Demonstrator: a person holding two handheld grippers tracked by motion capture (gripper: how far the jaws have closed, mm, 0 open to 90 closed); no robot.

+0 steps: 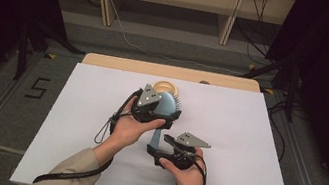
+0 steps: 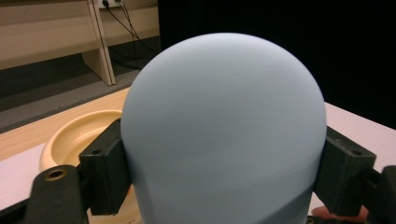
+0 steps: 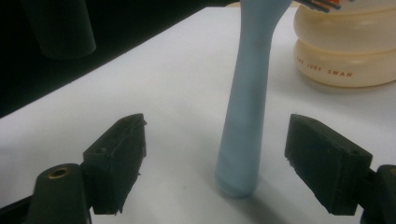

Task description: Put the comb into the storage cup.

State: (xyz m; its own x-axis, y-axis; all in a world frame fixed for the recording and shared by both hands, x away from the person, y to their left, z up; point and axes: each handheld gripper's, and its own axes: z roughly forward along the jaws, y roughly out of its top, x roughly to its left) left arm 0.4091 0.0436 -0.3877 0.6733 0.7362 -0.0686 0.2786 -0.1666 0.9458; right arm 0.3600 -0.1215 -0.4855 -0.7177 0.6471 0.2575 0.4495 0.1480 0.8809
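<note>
A pale blue hairbrush [image 1: 169,104] is held over the white table, its handle [image 1: 155,139] pointing toward the person. My left gripper [image 1: 165,114] is shut on the brush's rounded head [image 2: 224,126], with a black pad [image 2: 105,168] pressed against each side. My right gripper [image 1: 152,150] stands open around the lower end of the handle [image 3: 245,116]. Both of its pads [image 3: 119,158] are well clear of the handle, whose tip rests close to the table surface. Dark bristles [image 3: 322,4] show at the top of the right gripper view.
A cream ring-shaped bowl [image 1: 168,87] with small printed lettering [image 3: 345,51] stands just behind the brush, near the table's far edge. The white table top [image 1: 244,151] stretches to both sides. Shelving and cables lie on the floor beyond.
</note>
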